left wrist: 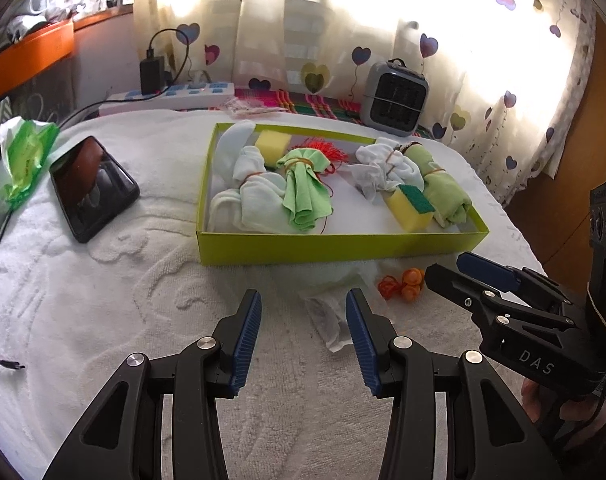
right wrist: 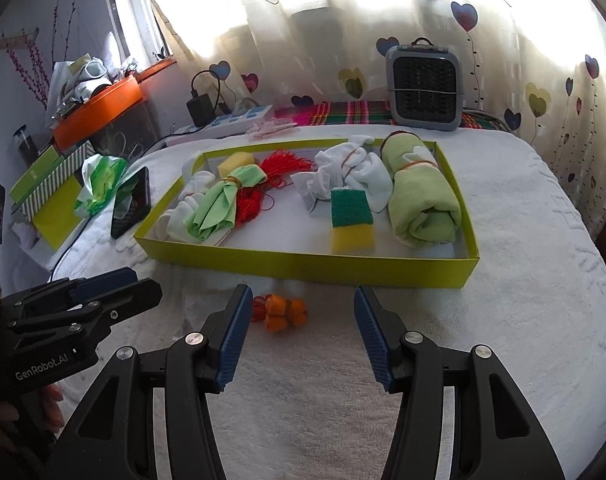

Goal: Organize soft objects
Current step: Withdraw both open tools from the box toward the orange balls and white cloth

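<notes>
**A:** How do my fingers stand?

**B:** On my left gripper (left wrist: 305, 340) the blue pads are spread wide and hold nothing; between them lies a pale white-green cloth (left wrist: 335, 300), spread on the white towel (left wrist: 103, 300), and I cannot tell whether the right-hand pad touches its edge; the right gripper (right wrist: 299, 336) is parted just as wide, empty as well, hovering over bare towel.

**A:** And the soft things?

**B:** Most sit in the lime-green box (right wrist: 303, 268); from my right wrist I see, at its right end, a rolled green towel (right wrist: 421, 200) bound with a rubber band; beside it a white bundle (right wrist: 351, 172), and a yellow sponge with a green pad (right wrist: 351, 220) lying against that bundle; toward the left a tied green cloth (right wrist: 223, 204) over a red tassel (right wrist: 279, 168), white bundles by it, and a plain yellow sponge (right wrist: 233, 164) at the back.

**A:** Anything outside the box?

**B:** An orange bundle (right wrist: 283, 312) with a red band, on the towel just in front of the box wall, near my right gripper's left pad but apart from it; a phone (left wrist: 93, 188) lies left of the box.
</notes>
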`<state>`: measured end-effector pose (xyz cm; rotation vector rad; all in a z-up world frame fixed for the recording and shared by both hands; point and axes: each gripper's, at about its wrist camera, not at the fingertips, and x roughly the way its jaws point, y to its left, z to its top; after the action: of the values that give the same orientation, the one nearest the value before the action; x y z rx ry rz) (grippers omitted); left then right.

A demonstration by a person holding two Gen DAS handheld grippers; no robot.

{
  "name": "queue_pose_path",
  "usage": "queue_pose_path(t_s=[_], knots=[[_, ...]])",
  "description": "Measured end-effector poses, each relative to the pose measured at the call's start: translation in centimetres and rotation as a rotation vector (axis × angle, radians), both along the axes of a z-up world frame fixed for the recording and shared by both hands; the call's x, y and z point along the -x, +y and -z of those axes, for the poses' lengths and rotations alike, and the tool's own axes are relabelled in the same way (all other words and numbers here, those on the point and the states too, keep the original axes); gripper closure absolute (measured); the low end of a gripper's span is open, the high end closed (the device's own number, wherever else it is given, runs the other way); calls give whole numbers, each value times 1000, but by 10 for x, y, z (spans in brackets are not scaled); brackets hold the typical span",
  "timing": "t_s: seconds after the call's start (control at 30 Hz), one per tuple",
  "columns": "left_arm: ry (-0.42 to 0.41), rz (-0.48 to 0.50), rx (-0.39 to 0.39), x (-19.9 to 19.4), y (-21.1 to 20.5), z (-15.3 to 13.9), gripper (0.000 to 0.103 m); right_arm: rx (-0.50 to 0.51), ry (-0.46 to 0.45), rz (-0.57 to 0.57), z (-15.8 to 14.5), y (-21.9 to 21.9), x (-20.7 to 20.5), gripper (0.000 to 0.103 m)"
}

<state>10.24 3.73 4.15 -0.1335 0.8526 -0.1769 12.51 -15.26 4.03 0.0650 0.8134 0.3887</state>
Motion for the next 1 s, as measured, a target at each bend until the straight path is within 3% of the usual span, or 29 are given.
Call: queue_pose_path(t_s=[0.6, 1.0], knots=[[48, 7, 49, 1, 7, 14, 60, 48, 77, -39, 21, 20, -13, 49], [57, 28, 49, -1, 4, 16, 60, 42, 70, -21, 21, 18, -15, 49]])
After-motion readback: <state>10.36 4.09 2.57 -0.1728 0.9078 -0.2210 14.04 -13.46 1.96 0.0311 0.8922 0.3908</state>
